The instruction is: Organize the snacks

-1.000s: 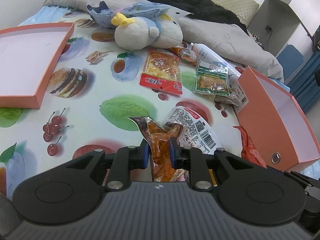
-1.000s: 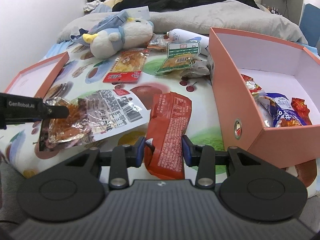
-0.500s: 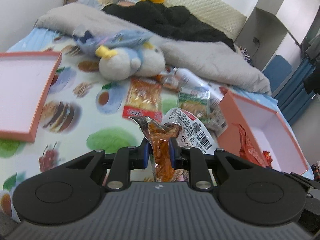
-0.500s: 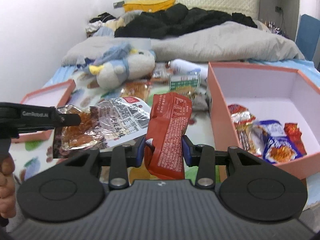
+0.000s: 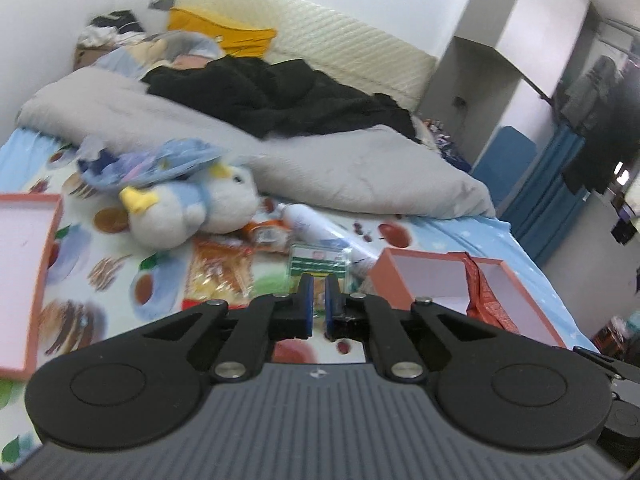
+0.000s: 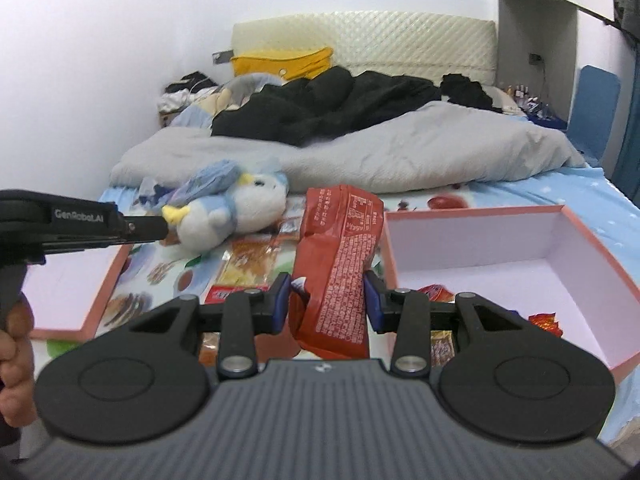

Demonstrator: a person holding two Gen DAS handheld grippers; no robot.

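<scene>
The pink box [image 6: 500,236] holds a few snack packets [image 6: 544,320].

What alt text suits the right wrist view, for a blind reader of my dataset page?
The right gripper holds a red foil snack packet raised over a bed, beside an open pink cardboard box containing a few snacks. The left gripper reaches in from the left near a white-and-blue plush bird.
</scene>
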